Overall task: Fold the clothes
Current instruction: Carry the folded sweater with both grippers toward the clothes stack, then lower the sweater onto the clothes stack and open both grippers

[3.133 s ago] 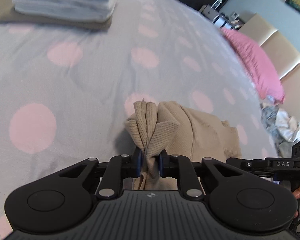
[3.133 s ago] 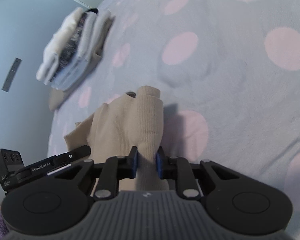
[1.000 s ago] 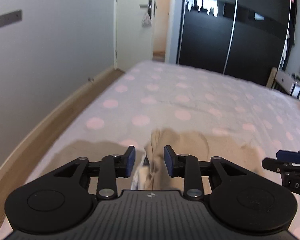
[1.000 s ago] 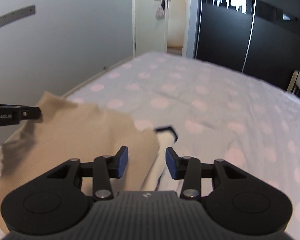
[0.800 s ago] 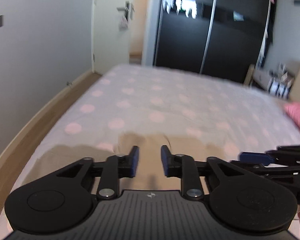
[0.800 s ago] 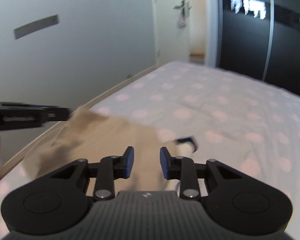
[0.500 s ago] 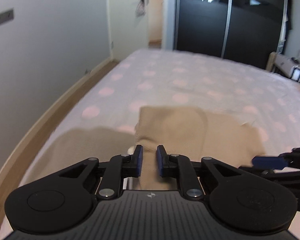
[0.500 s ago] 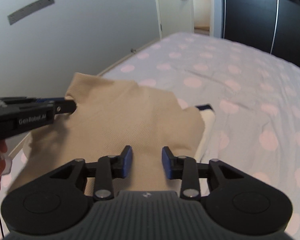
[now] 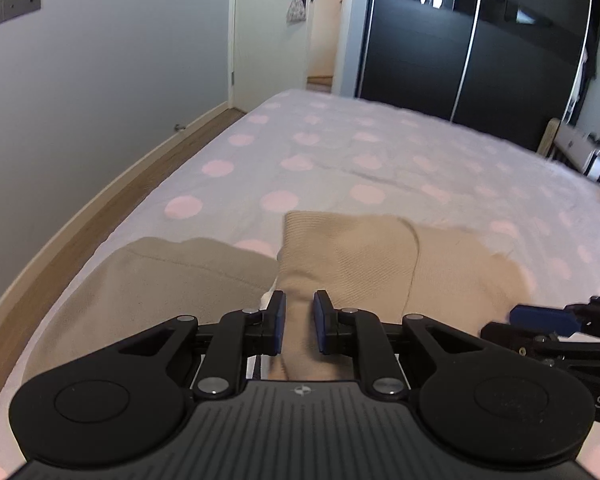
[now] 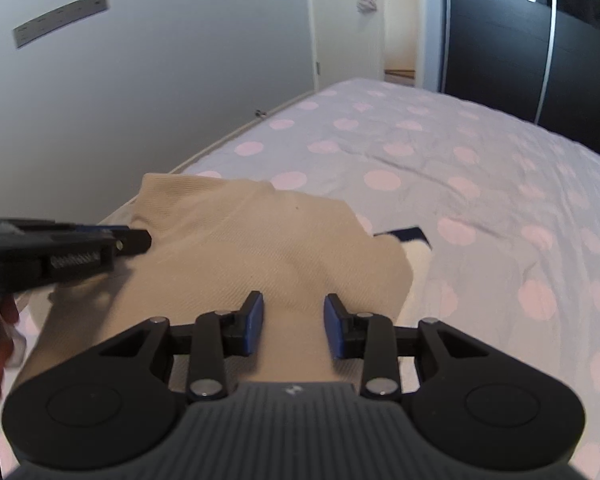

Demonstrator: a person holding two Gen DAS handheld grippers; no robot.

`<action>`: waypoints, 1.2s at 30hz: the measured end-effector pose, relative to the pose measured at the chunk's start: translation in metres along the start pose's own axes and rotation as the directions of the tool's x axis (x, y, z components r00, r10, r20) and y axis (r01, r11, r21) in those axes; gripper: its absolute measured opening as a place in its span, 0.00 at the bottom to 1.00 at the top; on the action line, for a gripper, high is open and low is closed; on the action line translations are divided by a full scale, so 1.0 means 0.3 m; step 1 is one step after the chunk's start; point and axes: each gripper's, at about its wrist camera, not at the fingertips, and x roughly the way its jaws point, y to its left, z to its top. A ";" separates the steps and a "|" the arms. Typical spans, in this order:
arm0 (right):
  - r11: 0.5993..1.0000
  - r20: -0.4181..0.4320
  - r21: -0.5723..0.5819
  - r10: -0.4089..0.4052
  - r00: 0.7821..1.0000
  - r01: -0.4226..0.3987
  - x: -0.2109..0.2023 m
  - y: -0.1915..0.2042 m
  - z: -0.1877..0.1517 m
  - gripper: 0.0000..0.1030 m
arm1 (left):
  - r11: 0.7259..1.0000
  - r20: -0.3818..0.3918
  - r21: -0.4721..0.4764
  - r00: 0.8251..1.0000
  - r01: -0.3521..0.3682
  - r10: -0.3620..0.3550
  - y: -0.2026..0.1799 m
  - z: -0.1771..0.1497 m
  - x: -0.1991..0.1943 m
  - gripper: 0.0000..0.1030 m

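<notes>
Now, by line:
Left gripper (image 9: 299,316): jaws just narrowed, nearly closed, beige cloth between the pads.
Right gripper (image 10: 293,322): jaws partly open, not pressing the cloth.
Beige garment (image 10: 260,248): spread near the bed's (image 10: 480,184) left edge.

We see our left gripper (image 9: 299,322) as a black plastic tool with a ribbed grey-black body, two round caps at its sides, silver screw heads on the linkage arms and blue pads on the inner faces of its fingers. Our right gripper (image 10: 293,328) has the same build: black linkage, silver screws, blue pads (image 10: 254,322), a small white logo on the ribbed body. White lettering runs along the side of each tool, too blurred to read.
</notes>
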 end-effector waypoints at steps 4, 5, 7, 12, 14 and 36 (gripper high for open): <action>0.997 0.009 -0.073 0.039 0.999 -0.039 -0.113 -0.009 -0.020 0.29 | 0.997 0.043 0.050 0.997 0.062 -0.065 -0.003 -0.007 -0.129 0.13; 0.995 0.004 -0.090 0.044 0.999 -0.044 -0.135 -0.010 -0.032 0.28 | 0.995 0.055 0.068 0.995 0.079 -0.083 -0.008 -0.016 -0.158 0.13; 0.993 -0.014 -0.104 0.059 0.998 -0.060 -0.161 -0.014 -0.054 0.23 | 0.989 0.054 0.105 0.992 0.105 -0.111 -0.024 -0.036 -0.181 0.13; 0.991 -0.060 -0.102 0.079 0.995 -0.085 -0.131 -0.004 -0.094 0.22 | 0.993 -0.007 0.088 0.997 0.075 -0.075 -0.026 -0.093 -0.101 0.13; 0.991 -0.079 -0.106 0.068 0.995 -0.076 -0.095 0.013 -0.107 0.23 | 0.995 -0.029 0.051 0.996 0.081 -0.079 -0.003 -0.113 -0.060 0.13; 0.998 -0.057 -0.039 0.038 0.998 -0.040 -0.365 0.069 -0.125 0.53 | 0.999 0.074 -0.018 0.996 0.043 -0.042 -0.038 -0.153 -0.463 0.51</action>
